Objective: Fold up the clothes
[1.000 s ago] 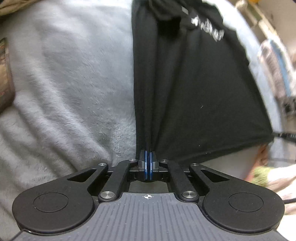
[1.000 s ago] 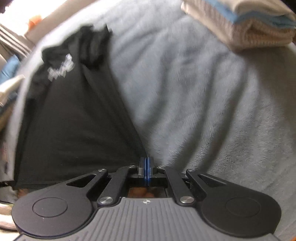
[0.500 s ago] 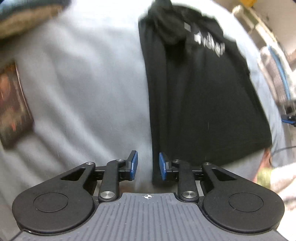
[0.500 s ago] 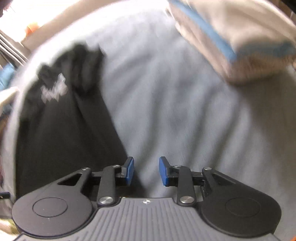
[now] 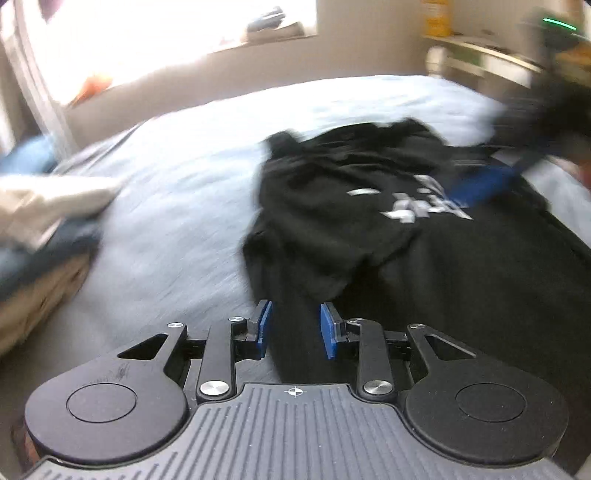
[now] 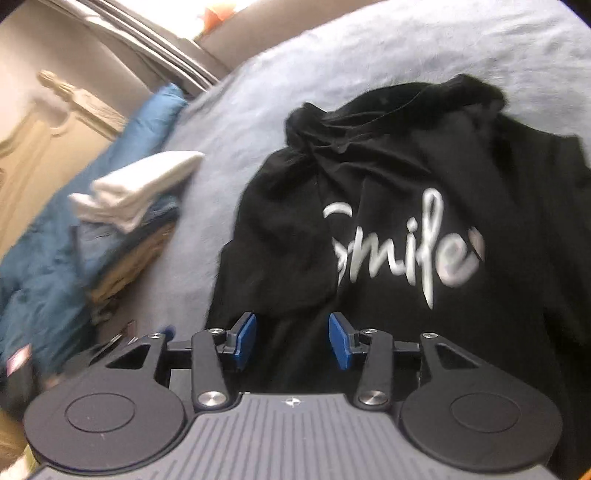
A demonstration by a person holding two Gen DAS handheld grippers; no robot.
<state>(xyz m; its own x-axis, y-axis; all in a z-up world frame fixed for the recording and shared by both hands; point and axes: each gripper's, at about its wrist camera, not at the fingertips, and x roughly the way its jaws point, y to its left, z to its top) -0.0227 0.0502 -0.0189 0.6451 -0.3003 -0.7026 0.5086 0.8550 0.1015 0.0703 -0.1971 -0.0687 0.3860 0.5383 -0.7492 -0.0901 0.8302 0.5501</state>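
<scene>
A black T-shirt [image 6: 424,206] with a white "Smile" print [image 6: 410,254] lies on a pale grey-blue blanket [image 6: 280,74]. Its left sleeve is folded in over part of the print. My right gripper [image 6: 293,339] hangs over the shirt below the print. Its jaws are opening, and only flat cloth shows behind the gap. In the left wrist view the same shirt [image 5: 461,295] fills the right side. My left gripper [image 5: 295,328] hovers at its left edge with the jaws opening and nothing pinched. The right gripper [image 5: 476,184] shows there as a blur over the print.
A pile of folded clothes with a white piece [image 6: 140,188] on top sits left of the shirt, on blue bedding [image 6: 48,266]. That pile [image 5: 40,229] is blurred in the left wrist view. A bright window [image 5: 166,29] lies behind the bed, and shelves [image 5: 480,48] stand at the far right.
Both grippers were shut on the shirt's edge a second ago, then let go and opened. Both have swung across; the right one now hangs over the printed chest.
</scene>
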